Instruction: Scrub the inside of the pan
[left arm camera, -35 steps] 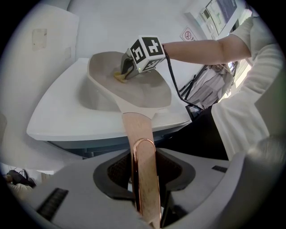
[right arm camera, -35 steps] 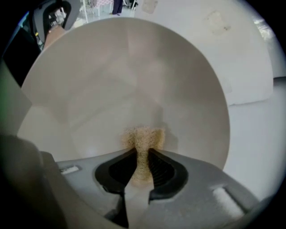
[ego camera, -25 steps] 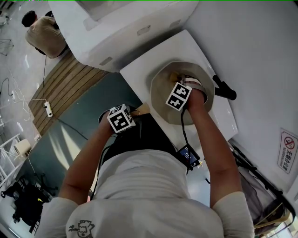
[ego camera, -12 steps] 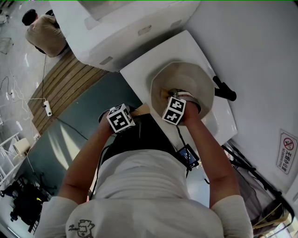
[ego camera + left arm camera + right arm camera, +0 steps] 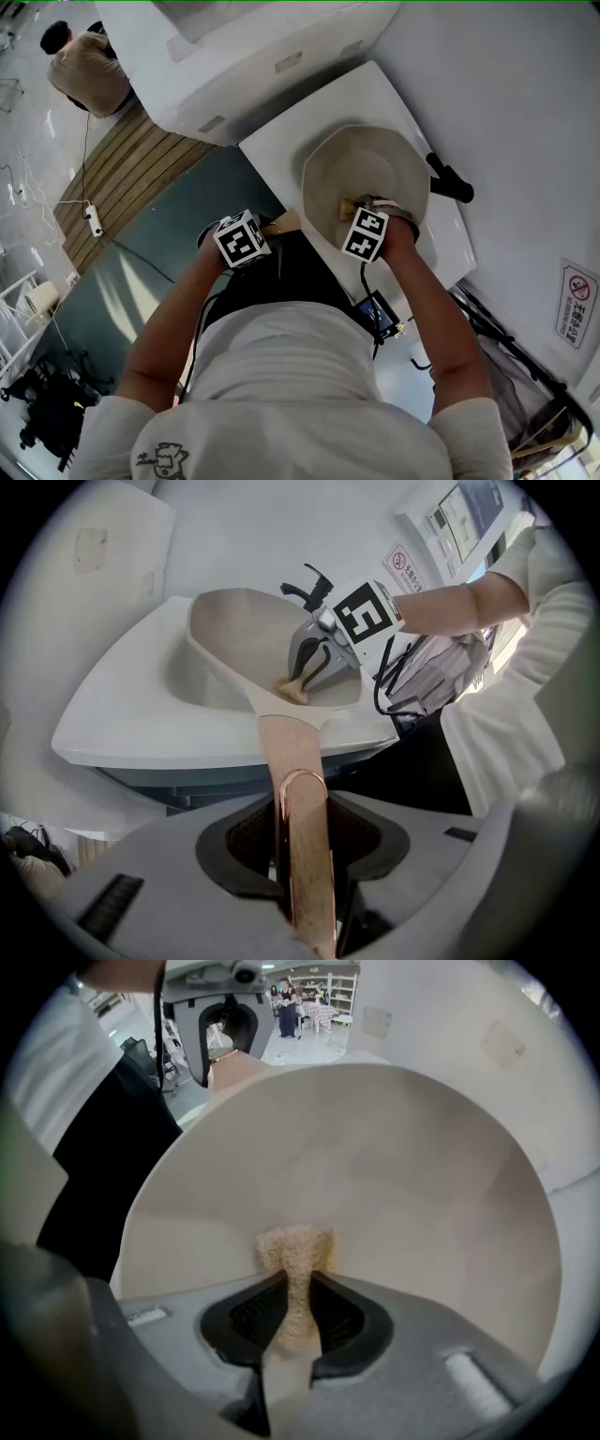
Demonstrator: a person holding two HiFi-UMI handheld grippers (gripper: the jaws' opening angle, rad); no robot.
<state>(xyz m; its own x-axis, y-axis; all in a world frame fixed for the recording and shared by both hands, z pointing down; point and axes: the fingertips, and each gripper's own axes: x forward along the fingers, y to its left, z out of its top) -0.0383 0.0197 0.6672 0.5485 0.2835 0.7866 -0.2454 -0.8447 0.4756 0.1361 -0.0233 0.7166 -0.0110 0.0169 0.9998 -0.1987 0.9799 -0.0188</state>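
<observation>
A beige pan (image 5: 367, 169) (image 5: 253, 639) (image 5: 375, 1176) rests on a white counter (image 5: 281, 155). Its long handle (image 5: 295, 789) with a copper-edged end runs back between the jaws of my left gripper (image 5: 298, 855) (image 5: 244, 239), which is shut on it. My right gripper (image 5: 298, 1293) (image 5: 361, 220) points straight down into the pan and is shut on a tan sponge (image 5: 295, 1251) (image 5: 292, 688) (image 5: 349, 203), pinched at its middle. The sponge presses on the pan's inner floor near the side nearest me.
A black knob or handle (image 5: 450, 178) lies on the counter right of the pan. A white appliance (image 5: 244, 56) stands behind the counter. A person (image 5: 84, 66) sits far left on the floor area. A small screen device (image 5: 378, 314) hangs at my waist.
My right gripper has slid the sponge across the pan floor, from the far side toward the near rim and then rightward. The left gripper has held the handle still.
</observation>
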